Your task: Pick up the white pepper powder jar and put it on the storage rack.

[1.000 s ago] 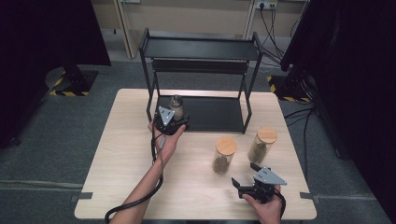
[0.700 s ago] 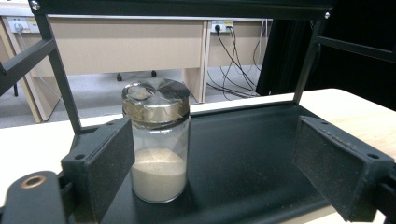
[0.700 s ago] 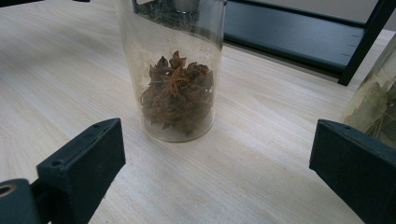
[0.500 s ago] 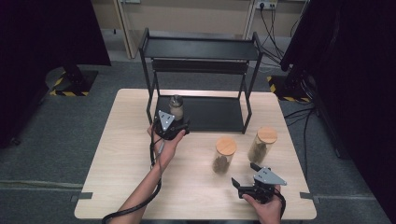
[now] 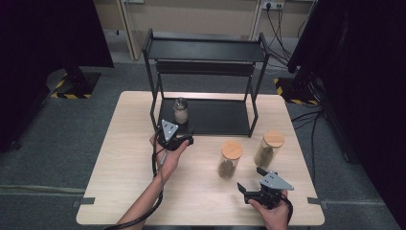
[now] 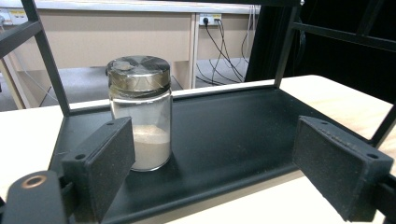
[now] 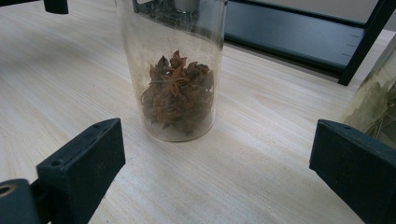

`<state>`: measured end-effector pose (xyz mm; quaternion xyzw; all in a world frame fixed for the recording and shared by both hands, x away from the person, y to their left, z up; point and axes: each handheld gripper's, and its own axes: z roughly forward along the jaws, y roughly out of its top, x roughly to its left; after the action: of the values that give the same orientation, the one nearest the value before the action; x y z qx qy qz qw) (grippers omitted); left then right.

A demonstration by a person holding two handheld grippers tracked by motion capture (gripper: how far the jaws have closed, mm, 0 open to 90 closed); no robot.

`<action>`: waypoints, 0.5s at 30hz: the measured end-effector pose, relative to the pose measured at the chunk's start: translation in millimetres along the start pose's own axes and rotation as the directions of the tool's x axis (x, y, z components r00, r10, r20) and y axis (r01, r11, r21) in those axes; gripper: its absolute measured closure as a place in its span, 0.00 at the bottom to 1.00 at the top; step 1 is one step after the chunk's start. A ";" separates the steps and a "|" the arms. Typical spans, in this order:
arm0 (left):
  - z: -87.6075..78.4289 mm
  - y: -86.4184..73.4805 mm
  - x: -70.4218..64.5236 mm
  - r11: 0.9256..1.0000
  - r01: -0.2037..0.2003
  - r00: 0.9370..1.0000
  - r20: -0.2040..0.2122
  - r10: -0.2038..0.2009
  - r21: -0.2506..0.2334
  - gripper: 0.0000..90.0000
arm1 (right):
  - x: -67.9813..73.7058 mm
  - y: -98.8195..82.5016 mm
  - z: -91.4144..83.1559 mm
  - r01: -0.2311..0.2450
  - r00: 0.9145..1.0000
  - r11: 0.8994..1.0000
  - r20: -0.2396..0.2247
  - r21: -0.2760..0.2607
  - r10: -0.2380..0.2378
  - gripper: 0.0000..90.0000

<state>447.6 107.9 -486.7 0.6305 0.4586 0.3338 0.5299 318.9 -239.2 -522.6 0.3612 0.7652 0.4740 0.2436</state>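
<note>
A small glass jar [image 5: 180, 111] [image 6: 140, 116] with a metal lid and pale powder inside stands upright at the left end of the black rack's lower shelf [image 5: 220, 117] [image 6: 233, 140]. My left gripper [image 5: 178, 139] [image 6: 215, 158] is open just in front of that shelf, a short way back from the jar and not touching it. My right gripper [image 5: 251, 179] [image 7: 219, 168] is open near the table's front right. It faces a wooden-lidded jar of star anise [image 5: 230, 159] [image 7: 180, 84], which stands apart from its jaws.
A second wooden-lidded jar [image 5: 269, 148] [image 7: 378, 107] holding dried leaves stands right of the star anise jar. The rack's top shelf [image 5: 206, 50] overhangs the lower one, with posts at the corners. Cables trail from both grippers toward the table's front edge.
My left gripper has drawn back toward the person, away from the powder jar, which stays standing on the lower shelf. The right gripper has not moved.
</note>
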 end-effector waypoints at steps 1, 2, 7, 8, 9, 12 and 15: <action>-1.0 -0.7 -0.4 1.000 -0.002 1.000 0.004 0.002 0.001 0.14 | 0.1 0.0 0.0 0.001 1.000 1.000 0.000 0.000 -0.001 0.04; -2.0 -1.5 -0.9 1.000 -0.001 1.000 0.005 0.001 0.002 0.14 | 0.1 0.0 0.0 0.002 1.000 1.000 0.000 0.000 -0.002 0.04; -6.7 -6.5 -3.9 1.000 0.009 1.000 0.021 -0.009 0.004 0.14 | 0.1 0.0 0.1 0.001 1.000 1.000 0.000 0.000 -0.001 0.04; -7.7 -7.5 -4.3 1.000 0.015 1.000 0.025 -0.015 0.007 0.14 | 0.1 0.0 0.1 0.001 1.000 1.000 0.000 0.001 -0.001 0.04; -8.6 -8.4 -4.8 1.000 0.017 0.999 0.028 -0.017 0.008 0.14 | 0.2 0.0 0.1 0.002 1.000 1.000 0.000 0.001 -0.002 0.04; -11.5 -10.5 -6.4 1.000 0.013 0.999 0.038 -0.013 0.012 0.14 | 0.2 0.0 0.0 0.002 1.000 1.000 0.000 0.000 -0.002 0.04; -14.3 -12.4 -7.2 1.000 0.012 0.999 0.043 -0.013 0.012 0.14 | 0.2 0.0 0.0 0.002 1.000 1.000 0.000 0.000 -0.002 0.04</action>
<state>429.2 106.5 -495.3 0.6378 0.4528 0.3141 0.5381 318.8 -239.1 -522.6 0.3604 0.7655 0.4739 0.2441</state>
